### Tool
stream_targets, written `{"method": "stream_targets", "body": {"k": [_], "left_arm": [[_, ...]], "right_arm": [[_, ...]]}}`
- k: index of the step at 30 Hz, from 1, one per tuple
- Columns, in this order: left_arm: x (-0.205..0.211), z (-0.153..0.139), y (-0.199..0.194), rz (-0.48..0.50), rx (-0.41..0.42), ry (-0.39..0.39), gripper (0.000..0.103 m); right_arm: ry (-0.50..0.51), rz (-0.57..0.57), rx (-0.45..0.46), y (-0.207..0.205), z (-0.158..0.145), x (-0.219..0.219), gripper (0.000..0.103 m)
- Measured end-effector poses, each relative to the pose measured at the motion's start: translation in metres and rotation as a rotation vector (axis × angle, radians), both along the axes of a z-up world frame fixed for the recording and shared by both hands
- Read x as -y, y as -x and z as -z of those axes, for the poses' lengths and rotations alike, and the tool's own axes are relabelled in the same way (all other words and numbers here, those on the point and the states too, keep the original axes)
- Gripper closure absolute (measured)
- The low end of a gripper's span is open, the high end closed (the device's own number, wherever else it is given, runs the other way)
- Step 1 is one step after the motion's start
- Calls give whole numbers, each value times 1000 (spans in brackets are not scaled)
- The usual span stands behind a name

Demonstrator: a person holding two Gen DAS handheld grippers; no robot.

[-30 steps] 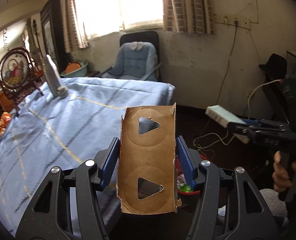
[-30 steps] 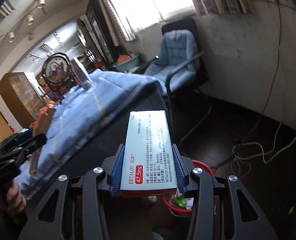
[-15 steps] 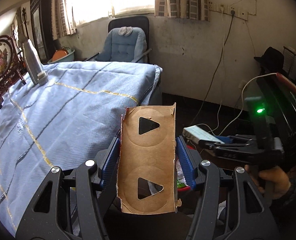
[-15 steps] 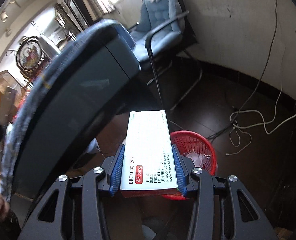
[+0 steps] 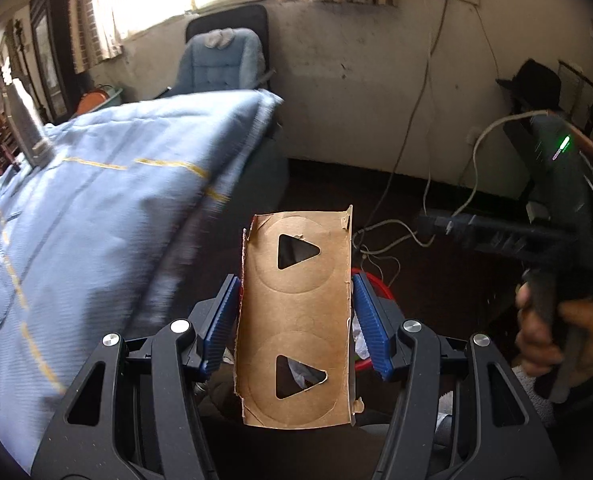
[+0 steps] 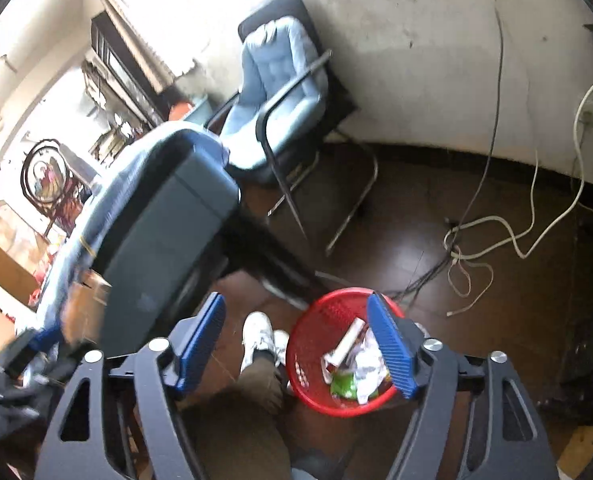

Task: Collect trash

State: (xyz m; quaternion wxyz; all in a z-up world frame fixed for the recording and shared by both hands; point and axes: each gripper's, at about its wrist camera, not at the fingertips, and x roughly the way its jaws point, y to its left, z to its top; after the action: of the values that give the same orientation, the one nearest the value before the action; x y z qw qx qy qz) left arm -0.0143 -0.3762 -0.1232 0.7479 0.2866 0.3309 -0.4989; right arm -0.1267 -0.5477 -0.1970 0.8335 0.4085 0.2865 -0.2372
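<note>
Dropping trash into red bin (image 6: 316, 364) on floor

Right gripper (image 6: 296, 344) jaws opening, nothing between them, above the bin's near-left rim; white box (image 6: 346, 346) lies inside among wrappers. Left gripper (image 5: 296, 328) clamps brown cardboard piece (image 5: 296, 316), the bin's rim just showing behind it. Risk: cardboard released off-centre could catch the rim and fall to the floor by the shoe (image 6: 258, 334).

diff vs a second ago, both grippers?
The right gripper let go of the white medicine box: its jaws are opening, empty, and the box lies in the red basket. Both views tipped down toward the floor. The left gripper still clamps the brown cardboard piece.
</note>
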Motion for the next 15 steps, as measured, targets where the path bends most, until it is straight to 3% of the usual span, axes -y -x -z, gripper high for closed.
{"method": "stream_targets", "body": {"k": [5, 15], "left_arm": [[25, 29, 7, 32, -31, -62, 46], [76, 73, 10, 69, -66, -139, 45]], "right_arm": [[20, 22, 2, 10, -1, 9, 28], [-39, 47, -1, 16, 21, 24, 28]]}}
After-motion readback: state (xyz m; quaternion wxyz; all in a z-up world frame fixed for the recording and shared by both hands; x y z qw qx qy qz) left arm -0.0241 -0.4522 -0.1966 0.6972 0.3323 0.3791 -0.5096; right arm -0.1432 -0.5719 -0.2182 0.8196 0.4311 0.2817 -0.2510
